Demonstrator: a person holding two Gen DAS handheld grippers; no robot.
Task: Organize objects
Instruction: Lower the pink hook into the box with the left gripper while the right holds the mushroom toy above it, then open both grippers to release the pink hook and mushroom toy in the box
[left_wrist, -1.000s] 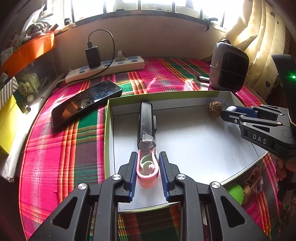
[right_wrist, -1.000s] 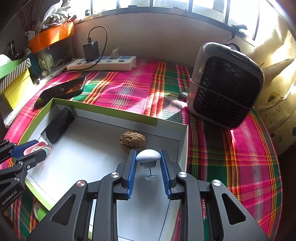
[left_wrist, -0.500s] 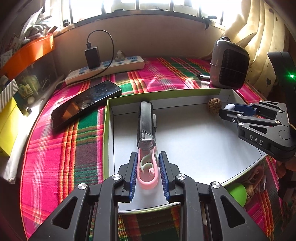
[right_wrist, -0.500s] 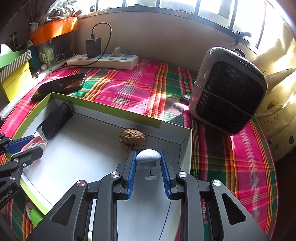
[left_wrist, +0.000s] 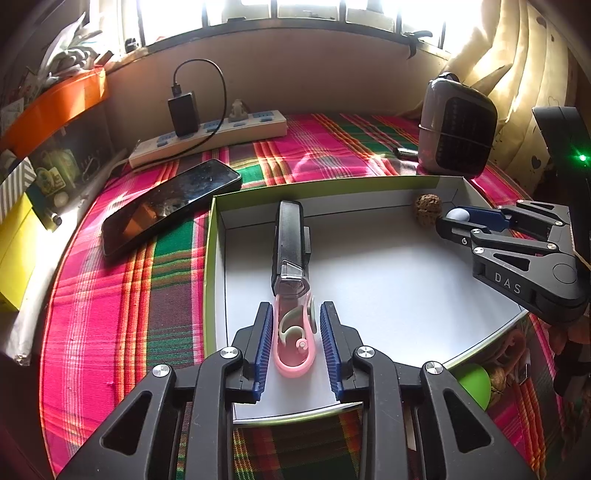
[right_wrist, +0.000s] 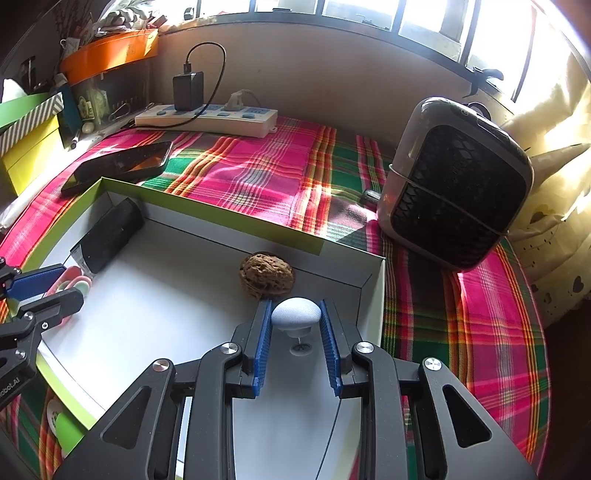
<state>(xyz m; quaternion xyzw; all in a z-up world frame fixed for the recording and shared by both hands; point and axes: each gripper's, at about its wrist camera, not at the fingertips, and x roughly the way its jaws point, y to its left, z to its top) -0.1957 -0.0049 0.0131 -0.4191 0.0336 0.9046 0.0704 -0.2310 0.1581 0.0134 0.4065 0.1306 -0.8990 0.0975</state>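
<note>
A white box with green outer walls (left_wrist: 209, 266) (right_wrist: 221, 218) lies on the plaid cloth. Inside it, a pink clip (left_wrist: 295, 349) (right_wrist: 70, 280) lies on the floor behind a black device (left_wrist: 288, 243) (right_wrist: 110, 232). My left gripper (left_wrist: 295, 308) (right_wrist: 40, 291) straddles the clip, its jaws opening, with a slim gap at each pad. A brown walnut (left_wrist: 427, 208) (right_wrist: 266, 275) sits in the far right corner. Just before it, my right gripper (right_wrist: 295, 304) (left_wrist: 448, 221) is shut on a pale round-capped pin (right_wrist: 295, 314) (left_wrist: 457, 214), held a little above the box floor.
A black phone (left_wrist: 170, 203) lies left of the box, and a power strip (left_wrist: 210, 134) with a charger runs along the back wall. A grey heater (left_wrist: 456, 136) (right_wrist: 458, 184) stands at the right. A green ball (left_wrist: 474, 382) and clutter sit by the box's near right edge.
The left pads have parted slightly and no longer press the pink clip, which lies on the box floor. The right gripper keeps its hold on the pin.
</note>
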